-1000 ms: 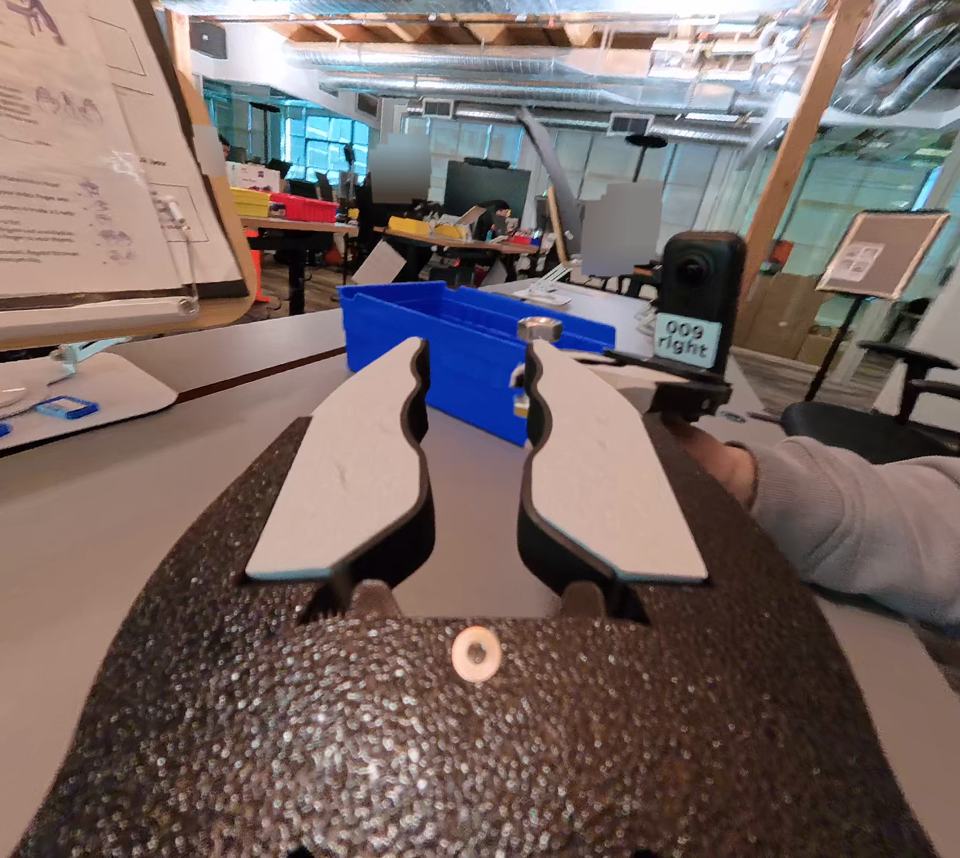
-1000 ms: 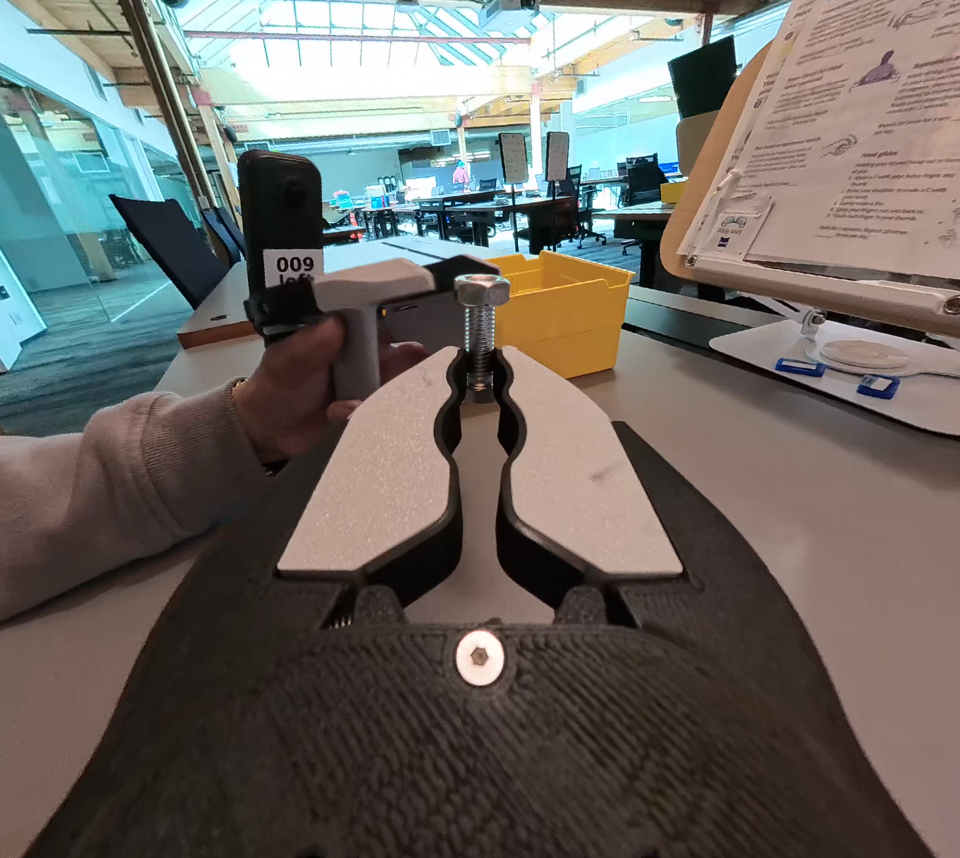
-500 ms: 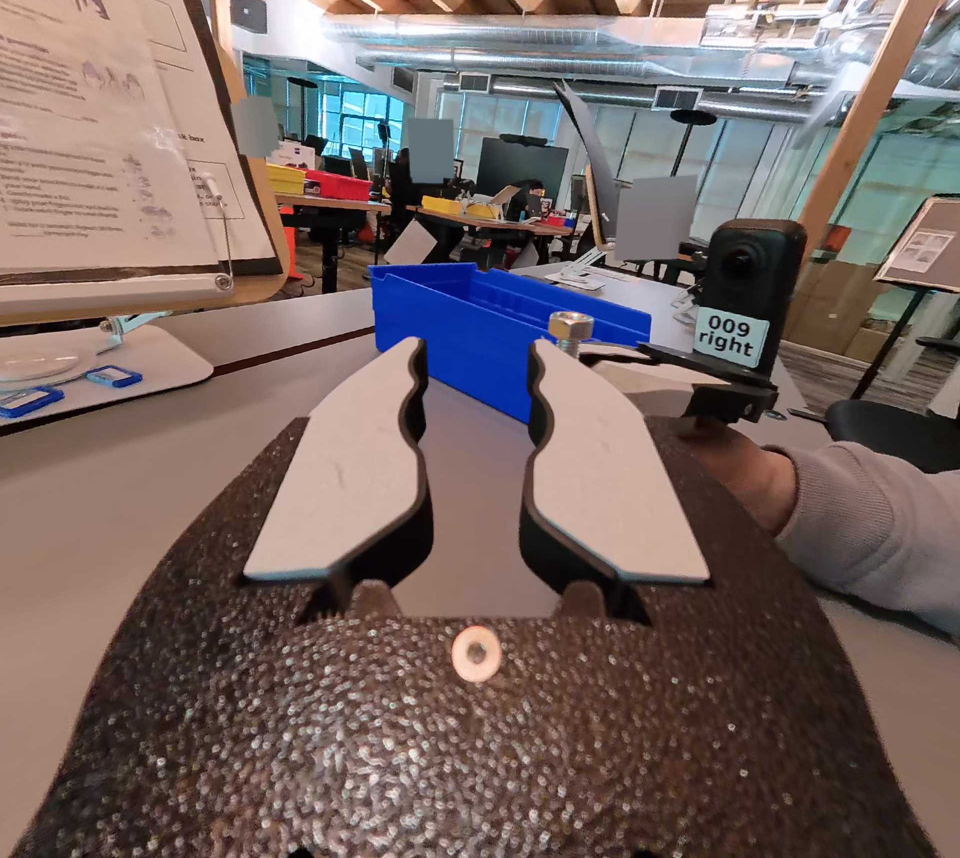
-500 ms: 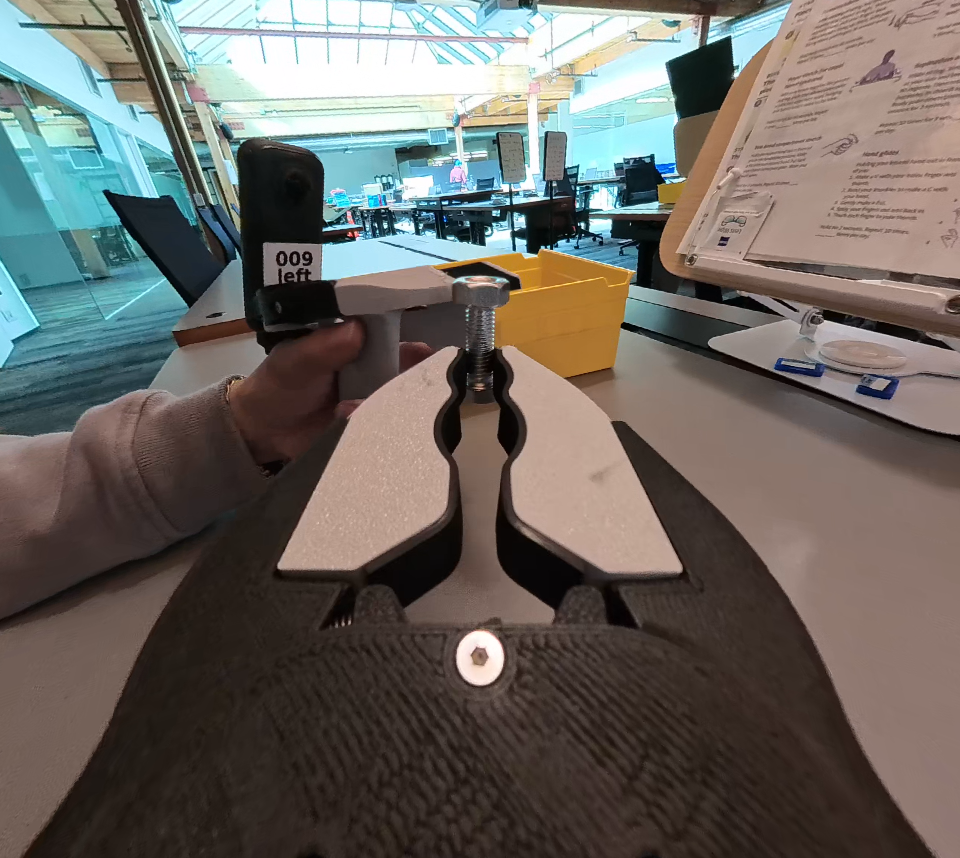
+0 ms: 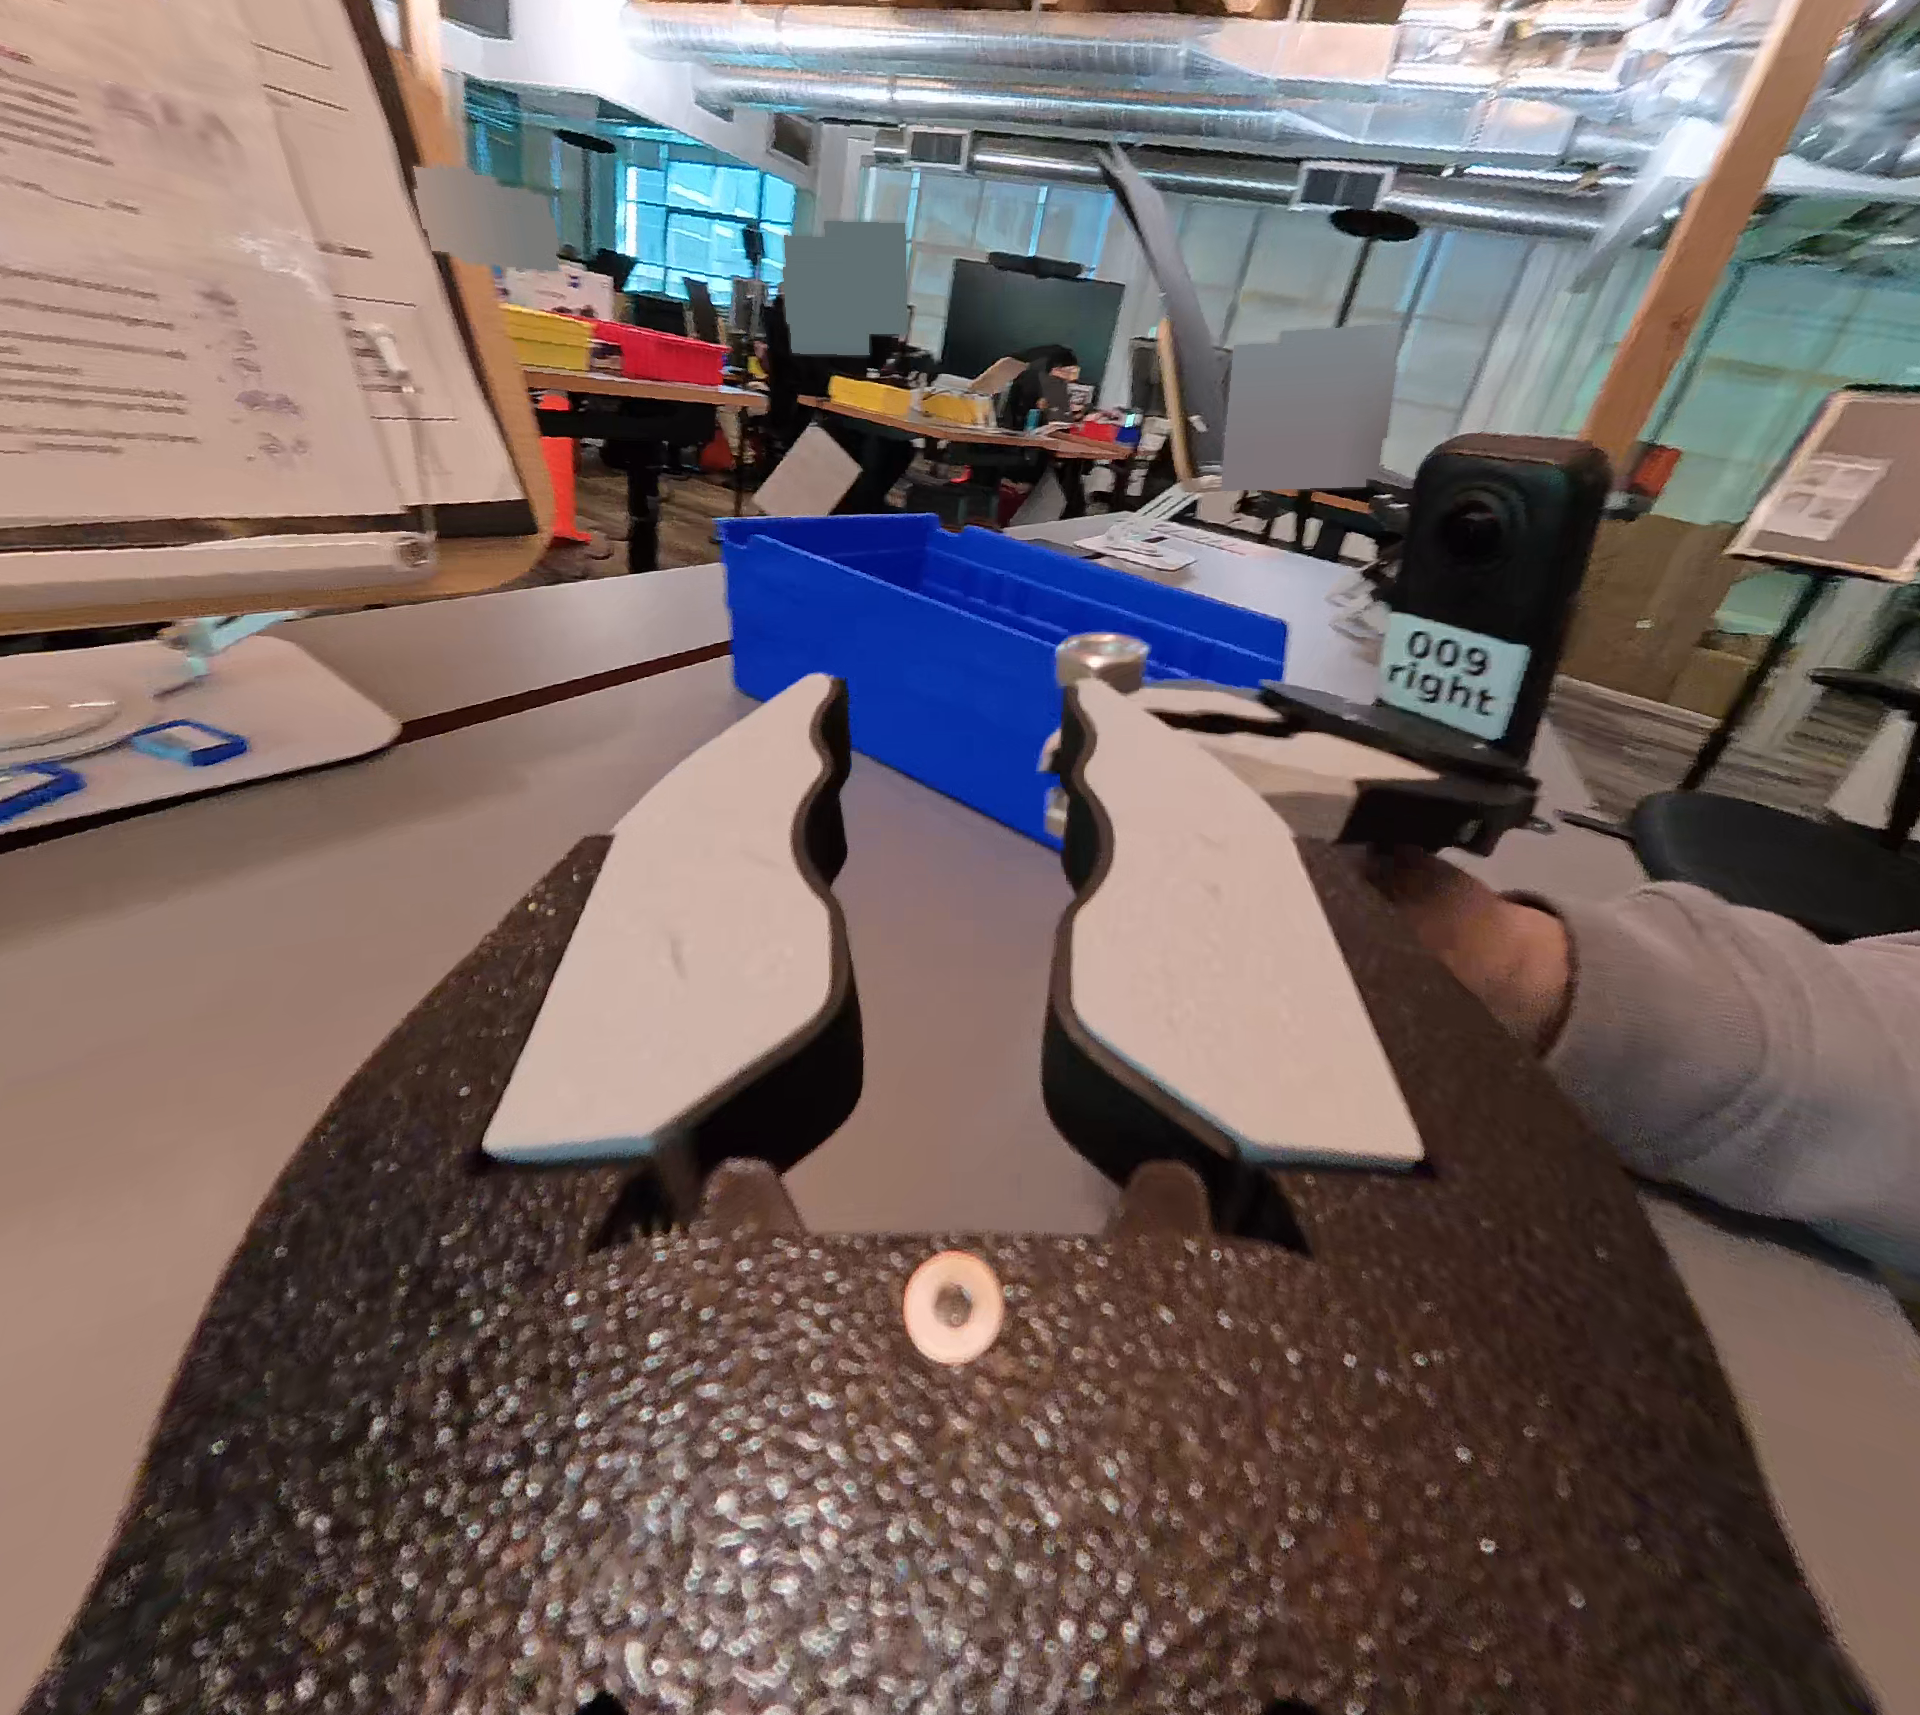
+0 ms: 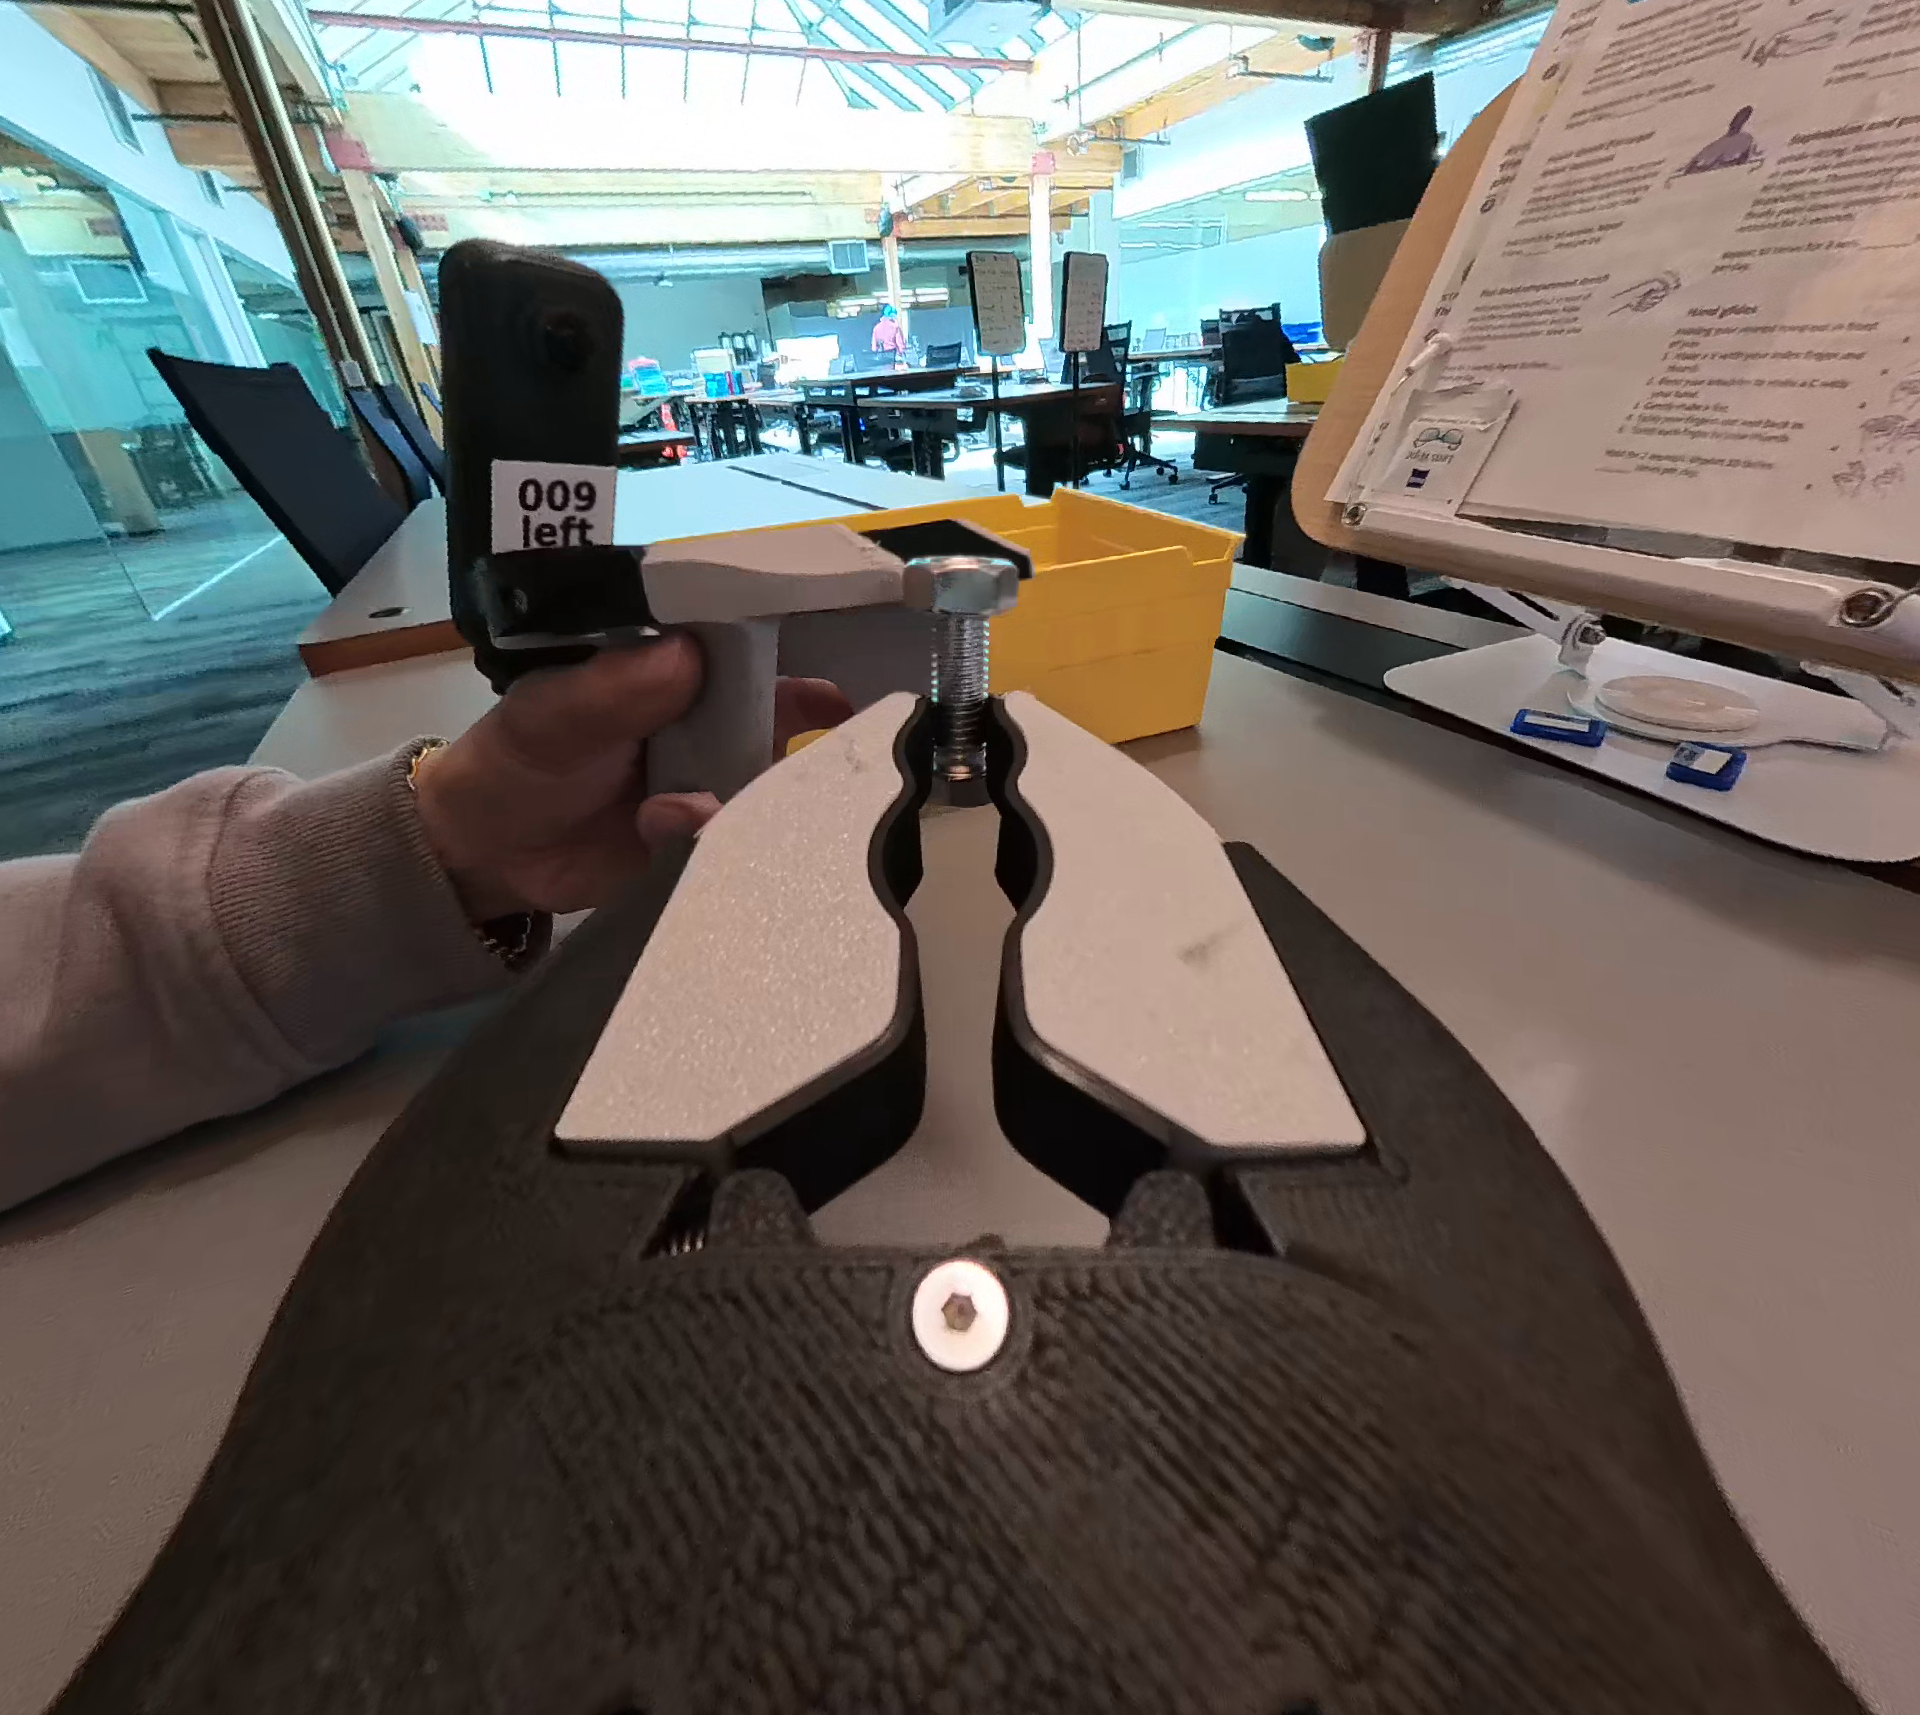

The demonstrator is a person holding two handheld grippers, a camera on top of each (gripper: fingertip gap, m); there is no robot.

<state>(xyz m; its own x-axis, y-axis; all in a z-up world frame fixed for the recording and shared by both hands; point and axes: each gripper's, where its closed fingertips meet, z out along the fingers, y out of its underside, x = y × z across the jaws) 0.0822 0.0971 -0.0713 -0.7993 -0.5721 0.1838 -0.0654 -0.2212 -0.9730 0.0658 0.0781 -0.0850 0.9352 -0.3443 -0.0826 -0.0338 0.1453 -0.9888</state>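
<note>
My right gripper [image 6: 961, 720] is shut on the threaded shank of a silver hex bolt [image 6: 961, 647] and holds it upright, head up, just above the grey table [image 6: 1455, 990]. My left gripper [image 5: 951, 709] is open with nothing between its pads. In the right wrist view its fingers [image 6: 769, 569] lie level beside the bolt's head, on the left. In the left wrist view the bolt's head [image 5: 1101, 659] shows just behind my right fingertip, and the right gripper's fingers [image 5: 1216, 704] reach in from the right.
A blue bin [image 5: 935, 657] stands right behind the left gripper. A yellow bin [image 6: 1122, 626] stands behind the bolt. A document stand [image 6: 1662, 315] on a white base with small blue cards [image 6: 1704, 766] is at the side. Sleeved hands [image 6: 520, 792] hold both grippers. My two grippers' fingertips are within a few centimetres of each other.
The left gripper has shifted slightly toward the bolt's head and stays open. The right gripper has kept its hold on the bolt, almost still.
</note>
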